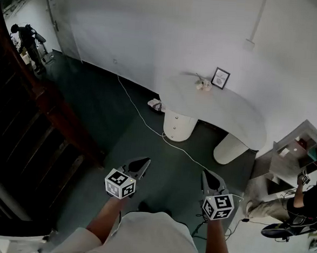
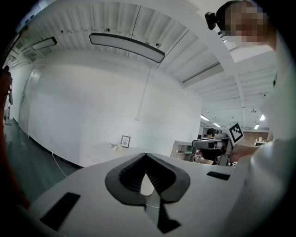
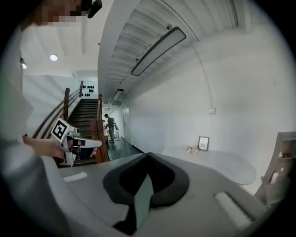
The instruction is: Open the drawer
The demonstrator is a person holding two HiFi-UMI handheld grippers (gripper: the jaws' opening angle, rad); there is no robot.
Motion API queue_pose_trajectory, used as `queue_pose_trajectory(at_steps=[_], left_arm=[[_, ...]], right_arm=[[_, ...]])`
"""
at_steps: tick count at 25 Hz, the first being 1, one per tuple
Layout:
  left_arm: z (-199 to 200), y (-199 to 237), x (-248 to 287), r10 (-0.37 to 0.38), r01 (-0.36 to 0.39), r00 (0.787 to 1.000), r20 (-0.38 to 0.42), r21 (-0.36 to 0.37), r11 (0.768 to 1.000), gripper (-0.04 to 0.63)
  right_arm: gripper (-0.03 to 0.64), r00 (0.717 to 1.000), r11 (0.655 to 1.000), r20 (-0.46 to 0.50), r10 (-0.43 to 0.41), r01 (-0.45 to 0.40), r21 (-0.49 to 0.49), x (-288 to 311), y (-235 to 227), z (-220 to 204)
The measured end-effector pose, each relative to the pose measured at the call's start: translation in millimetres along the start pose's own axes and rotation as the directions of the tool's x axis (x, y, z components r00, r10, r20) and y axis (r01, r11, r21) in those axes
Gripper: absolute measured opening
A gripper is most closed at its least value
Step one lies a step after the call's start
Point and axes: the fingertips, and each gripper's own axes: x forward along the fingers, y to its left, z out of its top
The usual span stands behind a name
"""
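Observation:
I cannot make out a drawer in any view. My left gripper point(image 1: 145, 162) is held out over the dark floor, its jaws shut tip to tip with nothing between them; in the left gripper view the left gripper point(image 2: 145, 155) points towards a far white desk point(image 2: 106, 150). My right gripper point(image 1: 206, 174) is beside it at the same height, its jaws also closed to a point and empty. In the right gripper view the right gripper point(image 3: 148, 154) aims at the same desk point(image 3: 217, 162). Both are well short of the desk point(image 1: 224, 109).
The curved white desk stands on two round pedestals point(image 1: 179, 124) and carries a small picture frame point(image 1: 220, 78). A white cable point(image 1: 143, 117) runs across the floor. A dark wooden staircase point(image 1: 40, 115) fills the left. A shelf unit point(image 1: 303, 152) and a seated person point(image 1: 304, 204) are at the right.

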Motion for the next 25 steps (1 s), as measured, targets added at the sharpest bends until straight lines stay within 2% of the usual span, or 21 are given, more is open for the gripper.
queue_pose_trajectory(at_steps=[16, 25], left_arm=[[-4.1, 26.3, 11.4, -0.058, 0.058, 0.998, -0.029, -0.011, 0.998, 0.008], [-15.7, 52.2, 9.9, -0.104, 0.103, 0.993, -0.057, -0.020, 0.994, 0.008]], right_arm=[[0.011, 0.999, 0.998, -0.013, -0.048, 0.049, 0.034, 30.8, 5.1, -0.8], [0.011, 0.996, 0.996, -0.033, -0.078, 0.080, 0.047, 49.9, 25.9, -12.9]])
